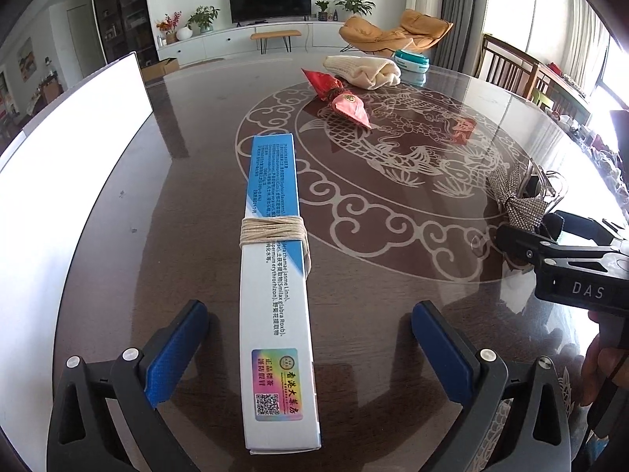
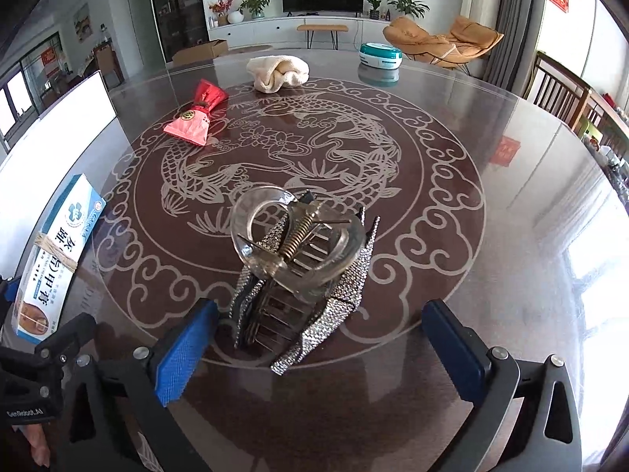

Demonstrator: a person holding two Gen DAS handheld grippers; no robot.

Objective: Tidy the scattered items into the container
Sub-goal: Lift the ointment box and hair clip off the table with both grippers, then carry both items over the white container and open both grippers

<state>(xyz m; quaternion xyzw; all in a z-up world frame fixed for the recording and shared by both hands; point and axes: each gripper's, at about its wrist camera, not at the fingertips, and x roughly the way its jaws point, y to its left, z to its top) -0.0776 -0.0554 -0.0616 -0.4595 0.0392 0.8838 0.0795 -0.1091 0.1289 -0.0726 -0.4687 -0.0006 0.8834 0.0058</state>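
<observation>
Box [image 1: 275, 295] between wide-open left claw [image 1: 310, 338]; hair clip [image 2: 302, 271] between wide-open right claw [image 2: 320, 338].

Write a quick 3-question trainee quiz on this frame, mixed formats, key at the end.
1. True or false: the left claw is clamped on the long box.
2. Multiple choice: what lies between the right claw's fingers? A) red pouch B) rhinestone hair clip C) cream cloth
3. Short answer: what is wrapped around the middle of the long box?

Key
1. False. The blue pads stand wide apart, clear of the box's sides.
2. B. The hair clip sits on the table between open fingers; the red pouch and cream cloth lie farther back.
3. Tan string, wound several times.
</observation>
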